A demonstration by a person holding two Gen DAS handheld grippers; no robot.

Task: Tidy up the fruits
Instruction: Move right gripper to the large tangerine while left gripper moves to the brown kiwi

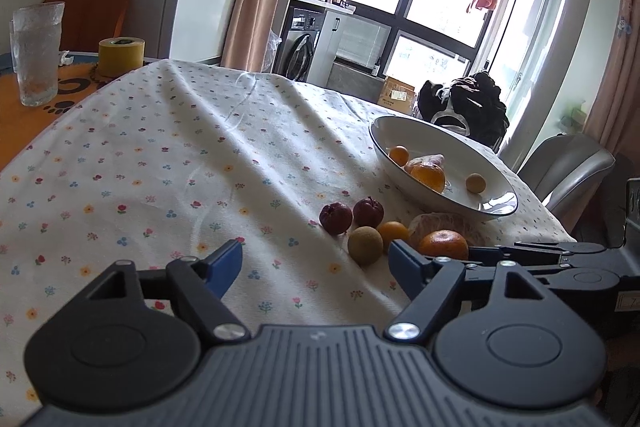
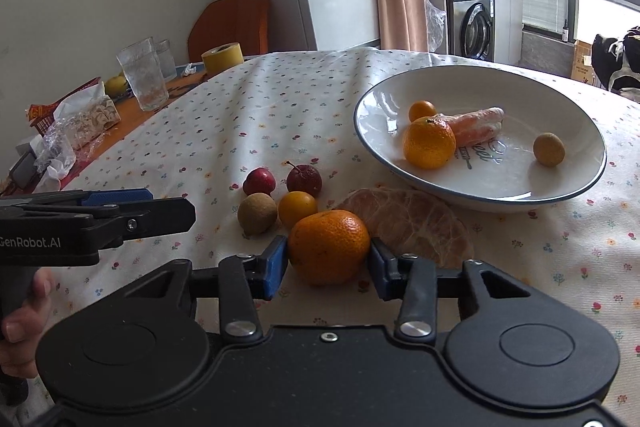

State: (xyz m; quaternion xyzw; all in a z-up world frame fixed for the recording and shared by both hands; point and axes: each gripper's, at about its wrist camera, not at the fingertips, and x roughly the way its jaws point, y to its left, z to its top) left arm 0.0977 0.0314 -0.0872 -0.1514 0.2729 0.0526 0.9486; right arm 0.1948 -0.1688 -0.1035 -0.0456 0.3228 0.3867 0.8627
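Right gripper [image 2: 329,259] around tangerine [image 2: 329,247]

The left wrist view sits low over the near edge of the counter [image 1: 168,155], facing the far windows, with the fruit and the bowl [image 1: 442,163] off to its right. The right wrist view sits closer to the fruit, looking across it to the bowl [image 2: 480,143] and the far left wall. Both share the bowl, the loose fruit, the glass [image 1: 37,53] and the tape roll [image 2: 223,57].
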